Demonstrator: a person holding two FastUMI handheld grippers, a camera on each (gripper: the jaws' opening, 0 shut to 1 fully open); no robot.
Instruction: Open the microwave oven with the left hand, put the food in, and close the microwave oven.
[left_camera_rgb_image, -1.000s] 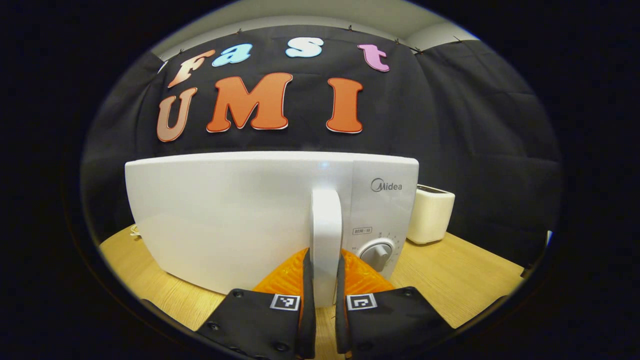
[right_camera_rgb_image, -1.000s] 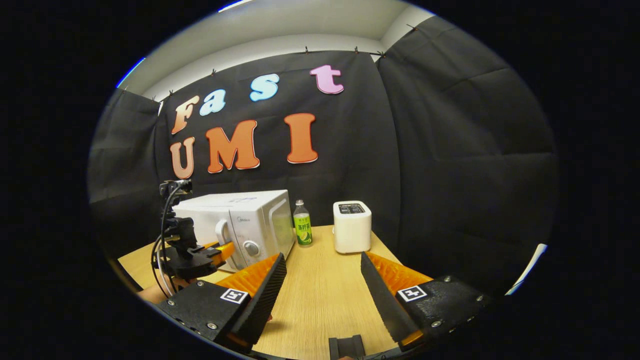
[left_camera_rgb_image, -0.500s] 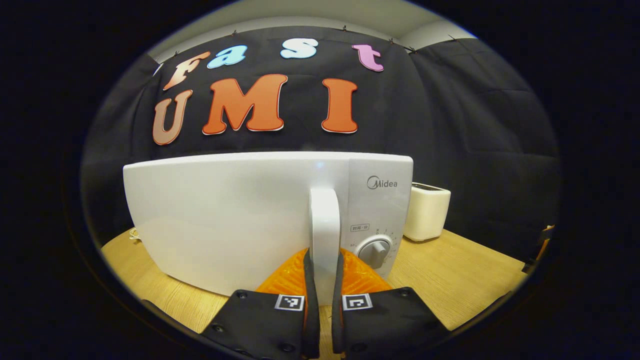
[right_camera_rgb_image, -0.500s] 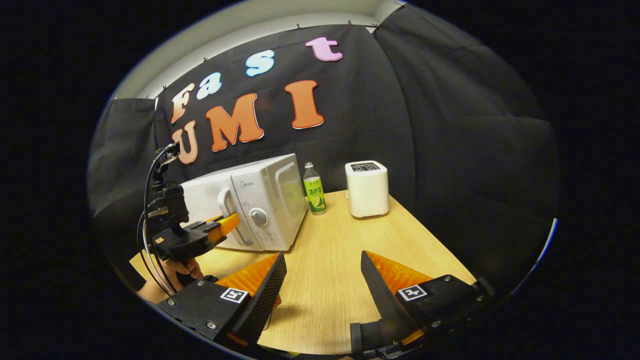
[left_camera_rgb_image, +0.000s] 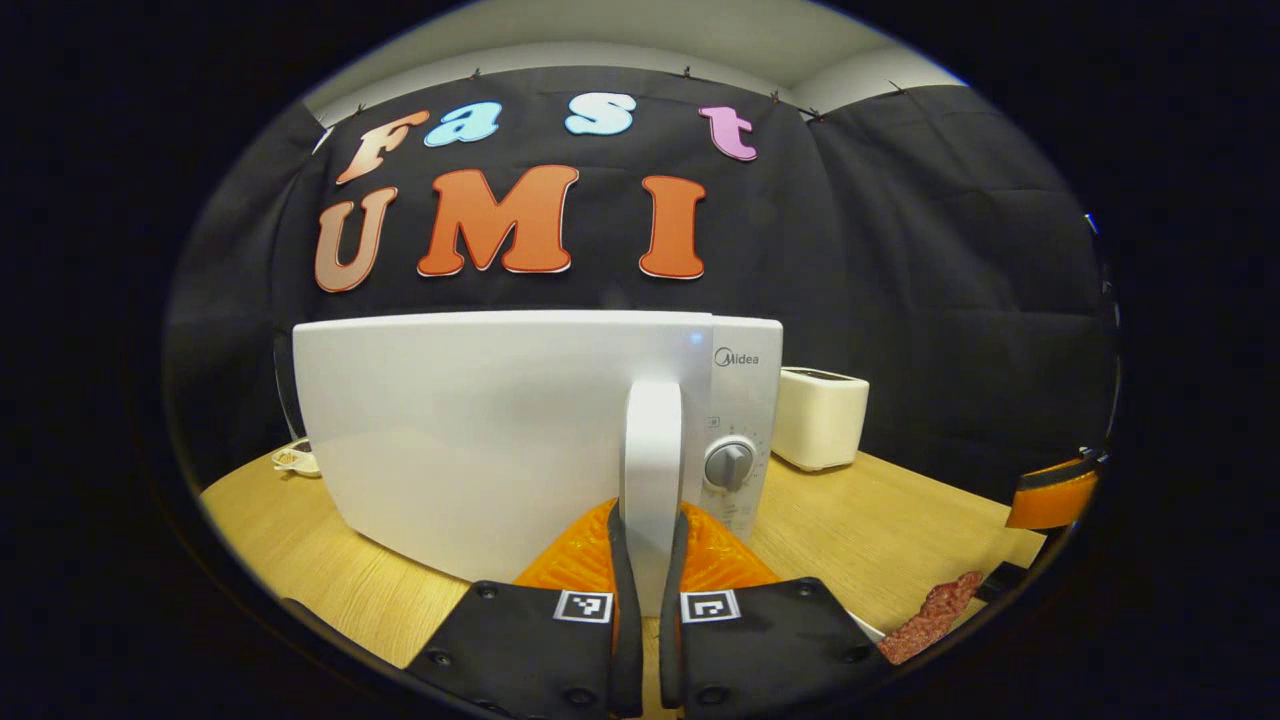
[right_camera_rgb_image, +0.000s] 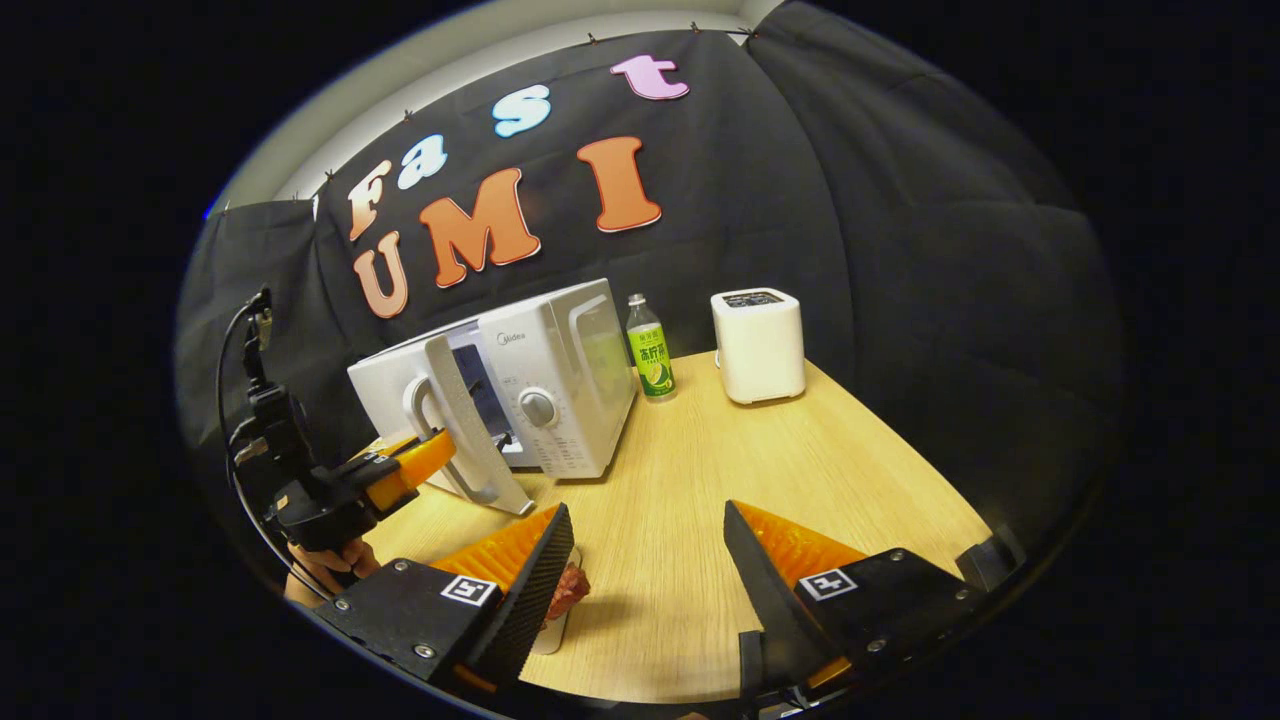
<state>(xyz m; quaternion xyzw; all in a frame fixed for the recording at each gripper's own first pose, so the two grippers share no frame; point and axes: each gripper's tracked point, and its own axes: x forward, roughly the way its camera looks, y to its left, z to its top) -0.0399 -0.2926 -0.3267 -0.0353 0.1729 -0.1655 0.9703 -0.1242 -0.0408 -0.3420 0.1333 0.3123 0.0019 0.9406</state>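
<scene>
White microwave door (right_camera_rgb_image: 470, 425) swings ajar, left tongs (left_camera_rgb_image: 647, 560) clamped on its handle (left_camera_rgb_image: 652, 470); right tongs (right_camera_rgb_image: 640, 560) gape, food (right_camera_rgb_image: 566, 592) at seven o'clock awaits pickup.

Brand "Midea" reads on microwave oven (left_camera_rgb_image: 500, 430) control panel, top, above the dial (left_camera_rgb_image: 729, 465); same logo on the panel in right gripper view, small. Tick marks around dial, numbers too small to read. Green bottle (right_camera_rgb_image: 650, 348) has a label, characters not legible. Square black-and-white marker tags on left gripper (left_camera_rgb_image: 646, 560) and right gripper (right_camera_rgb_image: 645, 545) finger bases.
</scene>
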